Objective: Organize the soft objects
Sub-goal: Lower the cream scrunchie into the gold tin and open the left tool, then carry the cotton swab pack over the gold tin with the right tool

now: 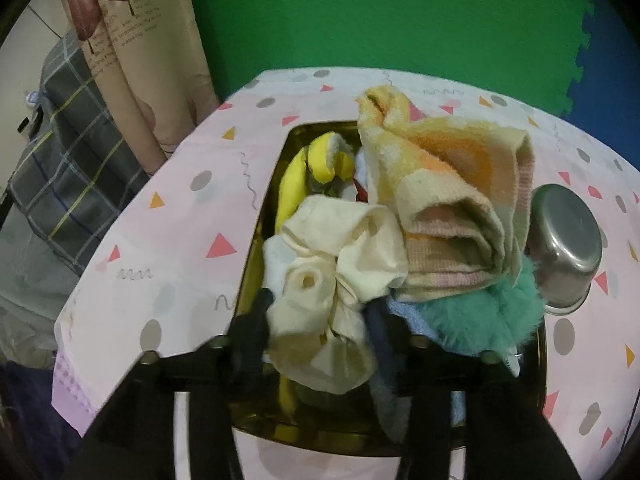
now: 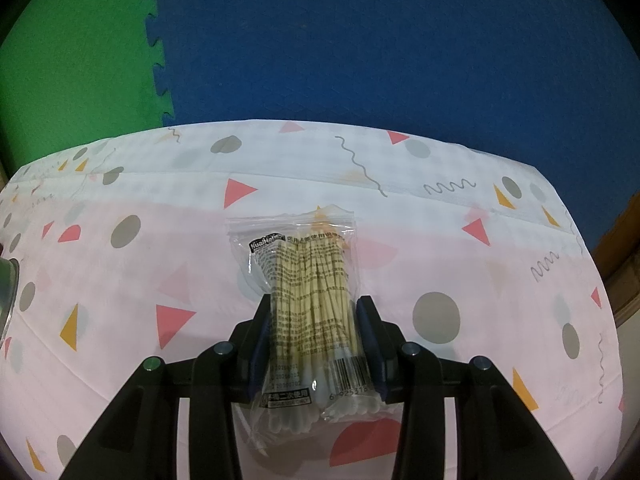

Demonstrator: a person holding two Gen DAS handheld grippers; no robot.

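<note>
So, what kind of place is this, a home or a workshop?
Probably a room in a home, set up for recording. A patterned tablecloth covers the table, foam play mats lie behind it, and a plaid cloth and printed fabric sit at the side.

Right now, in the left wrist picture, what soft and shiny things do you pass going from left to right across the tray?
Yellow plush toy → cream satin scrunchie → striped yellow-and-orange towel → upturned shiny steel bowl, all in or beside the gold tray.
</note>
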